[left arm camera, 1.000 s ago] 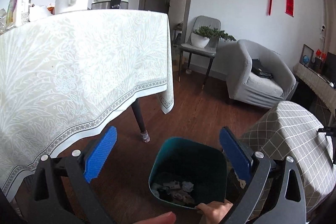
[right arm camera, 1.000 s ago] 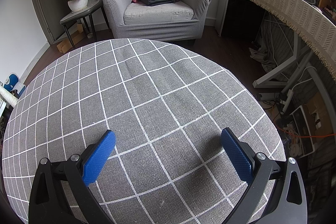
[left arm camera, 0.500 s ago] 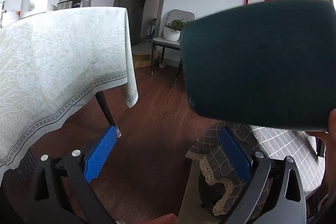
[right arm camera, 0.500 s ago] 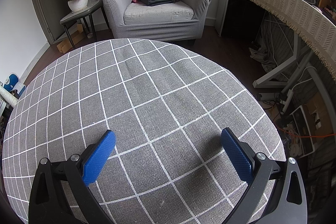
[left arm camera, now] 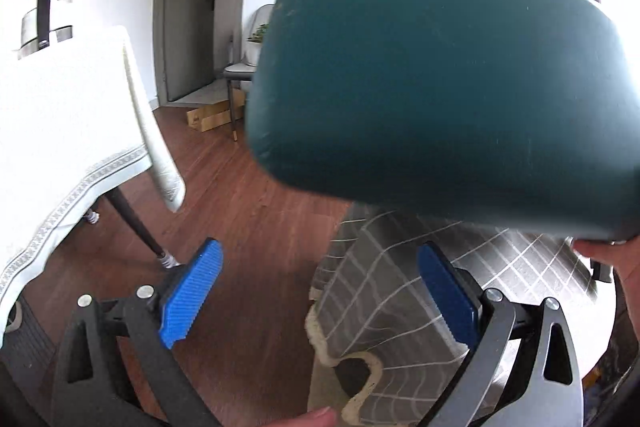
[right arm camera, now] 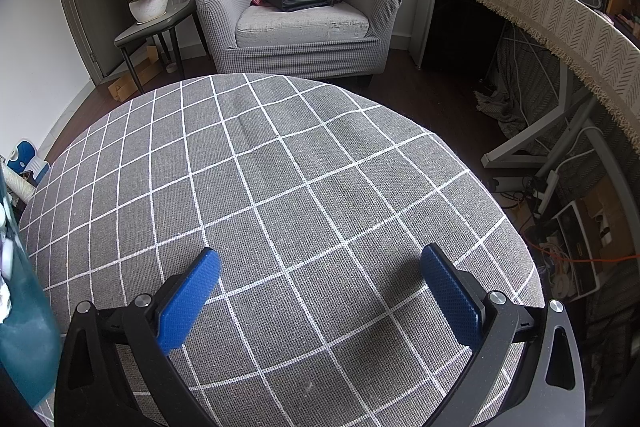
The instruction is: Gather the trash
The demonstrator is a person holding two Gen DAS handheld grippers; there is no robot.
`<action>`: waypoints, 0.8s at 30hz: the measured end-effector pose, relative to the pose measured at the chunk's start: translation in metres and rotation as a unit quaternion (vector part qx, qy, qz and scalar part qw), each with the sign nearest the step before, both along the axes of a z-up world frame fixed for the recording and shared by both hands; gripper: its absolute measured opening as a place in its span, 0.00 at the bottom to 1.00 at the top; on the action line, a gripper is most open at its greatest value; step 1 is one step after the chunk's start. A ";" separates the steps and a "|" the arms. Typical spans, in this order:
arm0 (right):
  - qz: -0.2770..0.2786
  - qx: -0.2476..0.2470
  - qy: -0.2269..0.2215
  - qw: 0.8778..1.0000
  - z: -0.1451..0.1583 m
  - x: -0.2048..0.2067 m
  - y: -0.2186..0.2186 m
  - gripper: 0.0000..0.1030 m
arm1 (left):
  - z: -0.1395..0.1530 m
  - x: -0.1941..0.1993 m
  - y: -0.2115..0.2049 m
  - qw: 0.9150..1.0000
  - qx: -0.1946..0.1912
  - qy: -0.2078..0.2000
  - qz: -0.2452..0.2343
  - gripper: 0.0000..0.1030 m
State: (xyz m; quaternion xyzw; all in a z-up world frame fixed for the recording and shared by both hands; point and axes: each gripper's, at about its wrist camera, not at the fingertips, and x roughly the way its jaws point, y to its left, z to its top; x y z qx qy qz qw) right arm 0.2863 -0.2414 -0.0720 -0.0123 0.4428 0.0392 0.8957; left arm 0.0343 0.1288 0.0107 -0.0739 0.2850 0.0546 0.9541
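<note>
A dark teal trash bin (left arm camera: 440, 87) is lifted high and fills the upper right of the left wrist view, showing its underside; a hand (left arm camera: 612, 259) holds it at the right edge. My left gripper (left arm camera: 320, 291) stands open below it with nothing between its blue pads (left arm camera: 192, 291). The bin's side (right arm camera: 24, 327) also shows at the left edge of the right wrist view, with white scraps at its rim. My right gripper (right arm camera: 320, 291) is open and empty, low over the round grey checked table (right arm camera: 280, 187).
A dining table with a pale patterned cloth (left arm camera: 60, 147) and a kettle (left arm camera: 48, 11) stands to the left. Brown wood floor (left arm camera: 248, 247) lies between the tables. A grey armchair (right arm camera: 296, 15) with a black bag, a potted plant on a chair (right arm camera: 152, 3) and a long sideboard (right arm camera: 540, 15) lie beyond.
The teal bin was on the floor a second ago with trash inside; a hand has lifted it up and over towards the checked table. The right gripper has stayed still.
</note>
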 end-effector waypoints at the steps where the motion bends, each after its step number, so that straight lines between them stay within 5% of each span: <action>1: 0.000 0.000 0.000 1.000 0.000 0.000 0.000 0.98 | -0.003 0.000 -0.004 1.000 -0.003 -0.001 -0.006 0.97; 6: 0.000 0.000 0.000 1.000 0.002 -0.001 0.001 0.98 | -0.017 0.009 -0.017 0.999 -0.028 0.037 -0.016 0.97; 24: 0.000 0.000 0.000 1.000 0.002 -0.001 0.001 0.98 | -0.026 0.023 -0.060 0.997 -0.026 0.051 -0.050 0.97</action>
